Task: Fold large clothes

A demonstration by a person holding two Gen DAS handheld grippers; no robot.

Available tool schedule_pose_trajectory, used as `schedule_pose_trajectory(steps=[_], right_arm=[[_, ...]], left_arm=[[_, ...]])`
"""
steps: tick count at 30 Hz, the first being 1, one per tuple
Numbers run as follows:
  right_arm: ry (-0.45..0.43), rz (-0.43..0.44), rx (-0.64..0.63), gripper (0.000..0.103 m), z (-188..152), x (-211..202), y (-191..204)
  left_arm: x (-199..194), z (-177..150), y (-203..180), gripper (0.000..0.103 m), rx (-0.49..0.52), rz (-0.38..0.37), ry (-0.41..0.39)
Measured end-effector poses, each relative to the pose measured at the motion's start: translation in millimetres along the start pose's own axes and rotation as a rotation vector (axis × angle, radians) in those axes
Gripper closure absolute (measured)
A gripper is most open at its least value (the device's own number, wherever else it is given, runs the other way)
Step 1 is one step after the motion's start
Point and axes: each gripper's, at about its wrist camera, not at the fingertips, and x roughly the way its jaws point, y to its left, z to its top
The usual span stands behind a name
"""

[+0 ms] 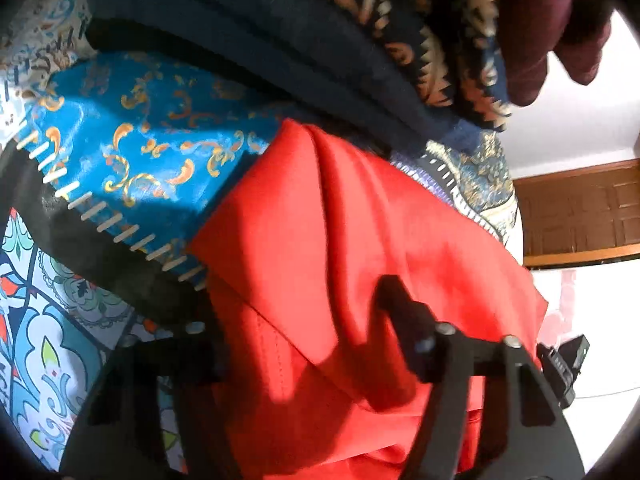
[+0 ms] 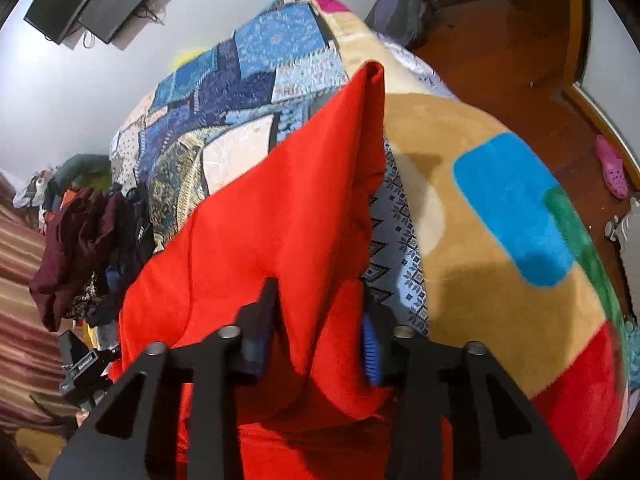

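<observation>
A large red garment lies bunched on the bed. In the left wrist view it fills the space between the fingers of my left gripper, which has closed on a thick fold; the left finger is partly hidden at the cloth's edge. In the right wrist view the same red garment stretches away in a long ridge. My right gripper pinches a raised fold of it between its blue pads. Both grippers point steeply down at the bed.
A blue patterned bedcover and dark navy clothes lie beyond the left gripper. A patchwork quilt and a tan blanket cover the bed. A pile of dark clothes sits at the left, and a pink shoe lies on the wooden floor.
</observation>
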Motion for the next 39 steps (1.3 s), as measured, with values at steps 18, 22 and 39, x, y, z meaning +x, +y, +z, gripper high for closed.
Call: schedule_pose_trajectory(steps=[18, 22, 39], right_arm=[[-0.239, 0.087, -0.167, 0.09, 14, -81, 59], [-0.274, 0.083, -0.175, 0.09, 24, -81, 66], [-0.088, -0.042, -0.156, 0.085, 43, -5, 27]], left_arm=[[-102, -29, -114, 0.09, 0.342, 0.028, -0.297], [-125, -28, -130, 0.09, 0.418, 0.044, -0.377], [-54, 16, -97, 0.085, 0.409, 0.203, -0.244]])
